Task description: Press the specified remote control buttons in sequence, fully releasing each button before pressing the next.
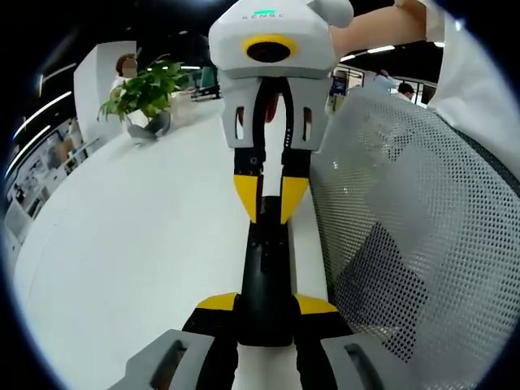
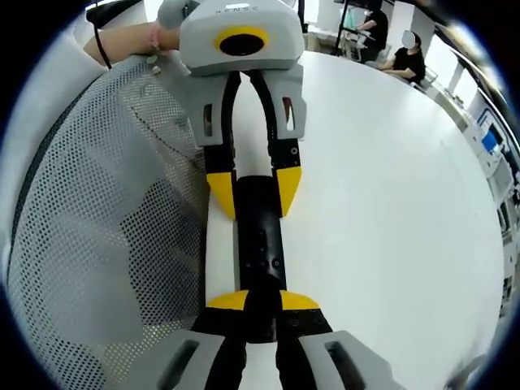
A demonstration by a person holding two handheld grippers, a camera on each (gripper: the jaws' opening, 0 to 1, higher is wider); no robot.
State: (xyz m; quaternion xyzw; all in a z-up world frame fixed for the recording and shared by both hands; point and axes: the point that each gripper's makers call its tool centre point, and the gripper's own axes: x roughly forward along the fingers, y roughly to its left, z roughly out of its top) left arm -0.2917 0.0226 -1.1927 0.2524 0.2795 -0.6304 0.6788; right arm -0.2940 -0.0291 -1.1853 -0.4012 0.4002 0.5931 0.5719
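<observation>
Remote point(image 1: 266, 280) is one long black bar, and I see it held at both ends, off the white surface point(image 1: 122, 244). In the left gripper view my left tongs point(image 1: 266, 313) rise from the bottom and pinch the near end between their yellow-tipped jaws; the remote's long axis runs straight away from the camera, up the middle of the view, to the right tongs point(image 1: 271, 199), which come in from the top and close their yellow tips on the far end. The right gripper view gives the mirror of this: the right tongs point(image 2: 262, 309) grip the near end of the remote point(image 2: 258, 236), and the left tongs point(image 2: 253, 191) clamp the far end from above. In that view I can make out a few small buttons on the remote's upper face, too small to count or read.

One remote, two tongs, both pressed onto it from opposite ends.

A white mesh chair back point(image 1: 406, 219) stands just beside the remote, on the right in the left gripper view and on the left point(image 2: 106, 203) in the right gripper view. One potted green plant point(image 1: 146, 93) sits far off on the surface. I see a bare forearm point(image 2: 130, 41) behind the left tongs, and two people point(image 2: 398, 49) seated at the surface's far edge.
</observation>
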